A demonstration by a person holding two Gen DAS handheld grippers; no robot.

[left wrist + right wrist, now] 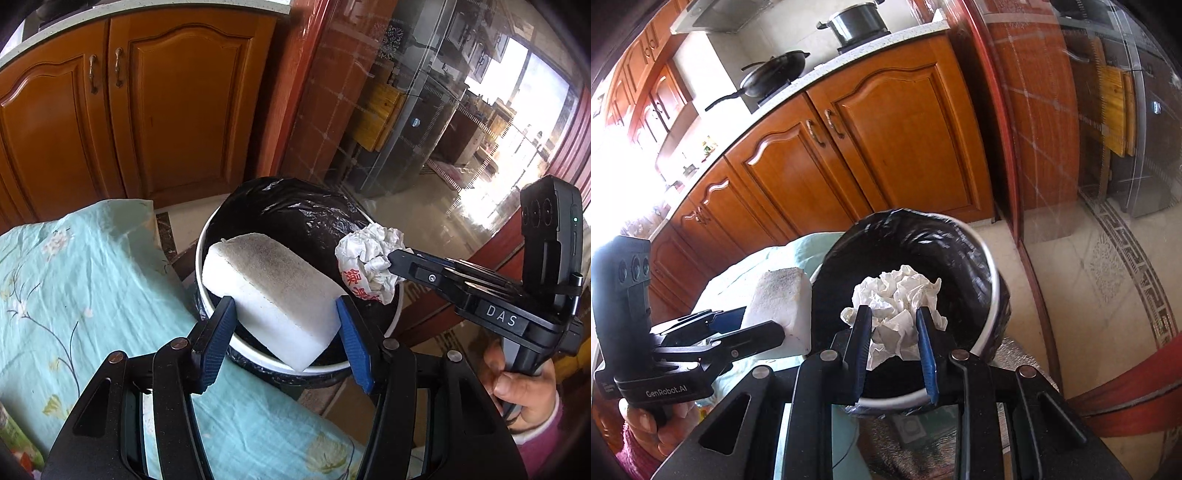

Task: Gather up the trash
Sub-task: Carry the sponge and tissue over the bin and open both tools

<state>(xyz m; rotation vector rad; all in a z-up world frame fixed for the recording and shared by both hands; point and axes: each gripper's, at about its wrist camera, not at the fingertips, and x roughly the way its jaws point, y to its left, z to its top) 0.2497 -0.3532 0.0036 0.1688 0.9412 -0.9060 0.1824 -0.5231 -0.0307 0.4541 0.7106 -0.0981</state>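
Note:
My left gripper (286, 308) is shut on a white foam block (273, 291) with a grey speckled top and holds it over the near rim of the trash bin (295, 218), a white bin lined with a black bag. My right gripper (893, 314) is shut on a crumpled white paper ball (897, 299) and holds it above the bin's opening (991, 266). In the left wrist view the paper ball (365, 258) shows red print and hangs at the bin's right rim. The foam block (777, 306) shows left of the bin in the right wrist view.
A table with a light blue floral cloth (74, 277) lies left of the bin. Wooden cabinet doors (129, 110) stand behind it under a counter with pans (775, 74). A glass door (443, 129) and red frame stand to the right. Tiled floor (1089, 277) surrounds the bin.

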